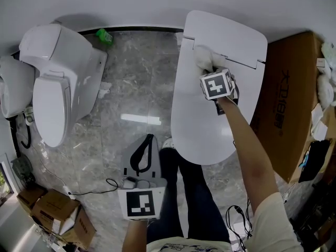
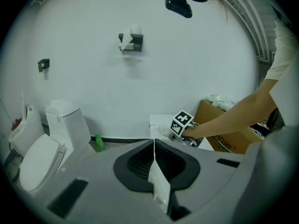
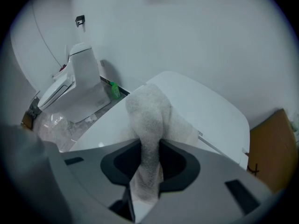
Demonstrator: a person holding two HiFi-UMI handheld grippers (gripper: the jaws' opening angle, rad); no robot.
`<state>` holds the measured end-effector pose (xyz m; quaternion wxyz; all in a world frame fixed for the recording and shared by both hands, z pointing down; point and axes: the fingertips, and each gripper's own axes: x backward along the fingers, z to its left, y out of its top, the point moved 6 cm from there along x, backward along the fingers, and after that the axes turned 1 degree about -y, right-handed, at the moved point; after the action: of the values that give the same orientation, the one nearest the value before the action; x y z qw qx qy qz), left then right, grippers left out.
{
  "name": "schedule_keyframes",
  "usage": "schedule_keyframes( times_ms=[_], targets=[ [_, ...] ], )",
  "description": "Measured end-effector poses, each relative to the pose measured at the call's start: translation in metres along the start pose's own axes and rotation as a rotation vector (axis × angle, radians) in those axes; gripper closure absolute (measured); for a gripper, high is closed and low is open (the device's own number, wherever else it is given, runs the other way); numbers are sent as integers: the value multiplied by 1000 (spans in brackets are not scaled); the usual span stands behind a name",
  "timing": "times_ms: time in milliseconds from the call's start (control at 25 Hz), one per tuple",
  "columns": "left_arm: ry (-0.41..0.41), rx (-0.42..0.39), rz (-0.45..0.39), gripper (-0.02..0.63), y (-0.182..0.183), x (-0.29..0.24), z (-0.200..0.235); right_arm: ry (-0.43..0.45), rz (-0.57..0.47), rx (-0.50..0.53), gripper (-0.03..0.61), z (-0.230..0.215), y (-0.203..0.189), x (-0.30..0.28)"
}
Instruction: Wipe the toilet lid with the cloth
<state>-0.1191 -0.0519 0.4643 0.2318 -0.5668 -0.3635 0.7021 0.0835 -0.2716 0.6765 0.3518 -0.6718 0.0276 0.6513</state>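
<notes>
A white toilet lid (image 1: 202,119) lies shut in the middle of the head view, its hinge end toward the wall. A white cloth (image 1: 206,58) rests on the lid near the hinge, and my right gripper (image 1: 212,72) is shut on it. In the right gripper view the cloth (image 3: 148,125) runs between the jaws and spreads over the lid (image 3: 205,111). My left gripper (image 1: 140,185) hangs low by the person's legs, away from the toilet. Its jaws are pressed together on nothing, and its view shows the right gripper (image 2: 180,124) on the lid.
A second white toilet (image 1: 58,83) stands at the left by the wall, with a green bottle (image 1: 104,35) behind it. A large cardboard box (image 1: 287,98) stands right of the lid. Smaller boxes (image 1: 55,211) and a cable (image 1: 89,190) lie on the marble floor at lower left.
</notes>
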Motion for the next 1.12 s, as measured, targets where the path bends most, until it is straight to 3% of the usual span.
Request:
schedule_keyframes(
  times_ms=[480, 1120],
  targets=[
    [-4, 9, -6, 601, -7, 9, 14, 38, -12, 69, 485, 47, 1, 4],
    [-21, 12, -25, 601, -17, 27, 19, 63, 18, 114, 485, 101, -36, 21]
  ],
)
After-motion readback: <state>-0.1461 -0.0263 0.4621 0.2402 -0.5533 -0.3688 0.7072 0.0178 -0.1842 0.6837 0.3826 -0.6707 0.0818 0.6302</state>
